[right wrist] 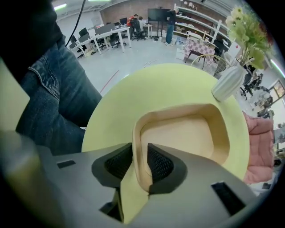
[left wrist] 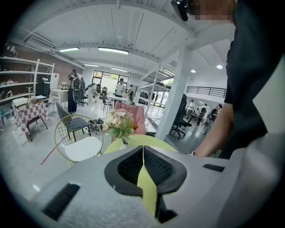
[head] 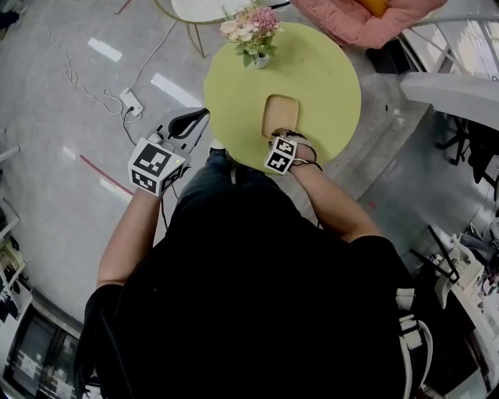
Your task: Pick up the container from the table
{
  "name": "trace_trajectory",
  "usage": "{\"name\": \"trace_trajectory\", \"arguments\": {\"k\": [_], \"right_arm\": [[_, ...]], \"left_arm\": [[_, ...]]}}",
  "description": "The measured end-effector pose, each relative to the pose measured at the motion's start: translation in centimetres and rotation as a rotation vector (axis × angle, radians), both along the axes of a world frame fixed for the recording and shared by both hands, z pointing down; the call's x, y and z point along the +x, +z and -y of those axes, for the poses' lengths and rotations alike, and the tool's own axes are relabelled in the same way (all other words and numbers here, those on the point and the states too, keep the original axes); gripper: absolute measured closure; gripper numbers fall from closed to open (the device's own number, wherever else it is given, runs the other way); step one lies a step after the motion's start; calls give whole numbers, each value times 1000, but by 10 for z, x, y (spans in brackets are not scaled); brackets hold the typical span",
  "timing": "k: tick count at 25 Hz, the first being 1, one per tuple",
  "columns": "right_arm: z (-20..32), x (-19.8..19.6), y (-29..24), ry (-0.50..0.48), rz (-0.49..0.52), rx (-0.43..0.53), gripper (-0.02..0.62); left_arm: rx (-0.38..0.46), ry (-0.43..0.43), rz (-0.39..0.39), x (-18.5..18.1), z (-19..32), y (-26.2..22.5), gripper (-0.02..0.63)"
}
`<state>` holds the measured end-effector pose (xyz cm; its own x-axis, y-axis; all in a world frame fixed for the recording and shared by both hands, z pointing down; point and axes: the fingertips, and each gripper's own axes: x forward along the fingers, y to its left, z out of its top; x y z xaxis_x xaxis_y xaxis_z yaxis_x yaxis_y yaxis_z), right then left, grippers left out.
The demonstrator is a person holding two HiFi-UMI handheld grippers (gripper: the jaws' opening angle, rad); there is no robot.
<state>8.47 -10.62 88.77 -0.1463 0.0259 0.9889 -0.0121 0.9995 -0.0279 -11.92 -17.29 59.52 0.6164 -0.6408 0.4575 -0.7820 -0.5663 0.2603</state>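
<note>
A shallow tan container (head: 281, 114) with rounded corners lies on the round yellow-green table (head: 327, 78), near the edge closest to me. My right gripper (head: 282, 137) points straight down at the container's near rim. In the right gripper view the container (right wrist: 182, 133) fills the middle, and the right gripper (right wrist: 140, 167) has one pad outside and one inside the near wall, both pressed against it. My left gripper (head: 201, 115) hovers off the table's left edge over the floor. Its pads (left wrist: 153, 167) meet at the tip with nothing between them.
A white vase of pink and white flowers (head: 253, 35) stands at the table's far left side, behind the container. A pink cushioned seat (head: 366, 19) lies beyond the table, and a wire chair with a white seat (left wrist: 80, 142) is to the left. A power strip and cable (head: 129, 101) lie on the floor.
</note>
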Motion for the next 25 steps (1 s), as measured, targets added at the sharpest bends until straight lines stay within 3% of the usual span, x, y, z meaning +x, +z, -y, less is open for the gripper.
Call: {"name": "trace_trajectory", "arguments": {"k": [20,25], "right_arm": [[1,1,4,-26,-20,34,527],[-2,0,3,-57,-22,61,566]], "left_arm": [[6,6,-34,12,2,0,588],[14,5,-33,12,4,-1,588]]}}
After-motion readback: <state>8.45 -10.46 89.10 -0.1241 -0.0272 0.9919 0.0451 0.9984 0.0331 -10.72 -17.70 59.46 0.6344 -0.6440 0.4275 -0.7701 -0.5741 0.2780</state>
